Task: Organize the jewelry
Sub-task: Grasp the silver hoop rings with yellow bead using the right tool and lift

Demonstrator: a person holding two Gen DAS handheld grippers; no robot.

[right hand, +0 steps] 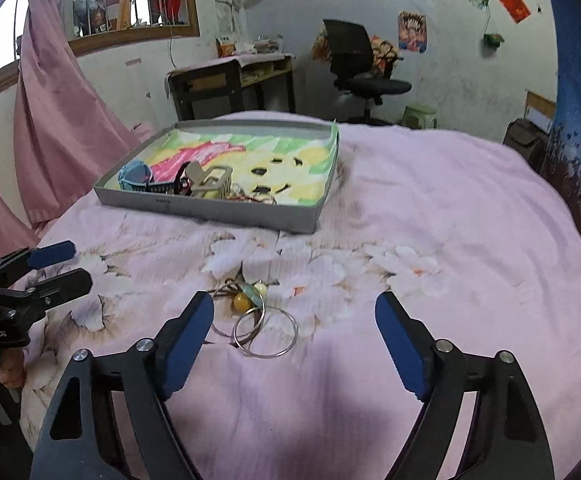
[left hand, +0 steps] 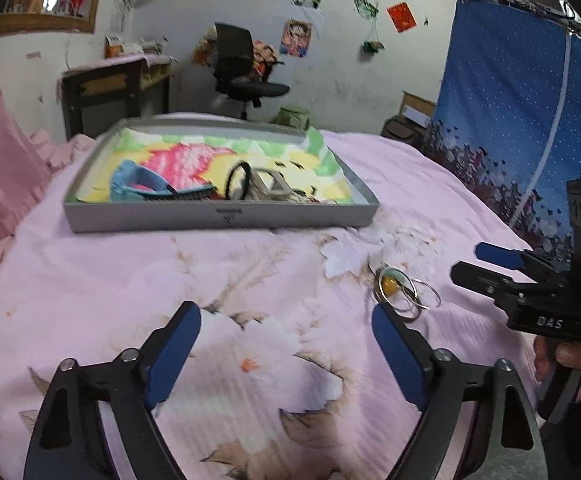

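A grey tray [left hand: 218, 216] with a colourful liner sits on the pink bed; it also shows in the right wrist view [right hand: 210, 210]. It holds a blue scrunchie [left hand: 138, 184], a black hair tie [left hand: 236, 182], a beige claw clip [right hand: 210, 182] and small pieces. Silver bangles with yellow and green beads [left hand: 404, 290] lie on the bedspread in front of the tray, also in the right wrist view [right hand: 256, 320]. My left gripper [left hand: 286, 356] is open and empty, left of the bangles. My right gripper [right hand: 294, 344] is open and empty, just behind the bangles; it also shows in the left wrist view [left hand: 478, 262].
The pink floral bedspread [right hand: 430, 248] covers the bed. A pink curtain [right hand: 50, 120] hangs at the left, a blue cloth [left hand: 510, 112] at the right. A desk [right hand: 230, 80], an office chair [right hand: 362, 68] and a green stool [right hand: 420, 114] stand beyond the bed.
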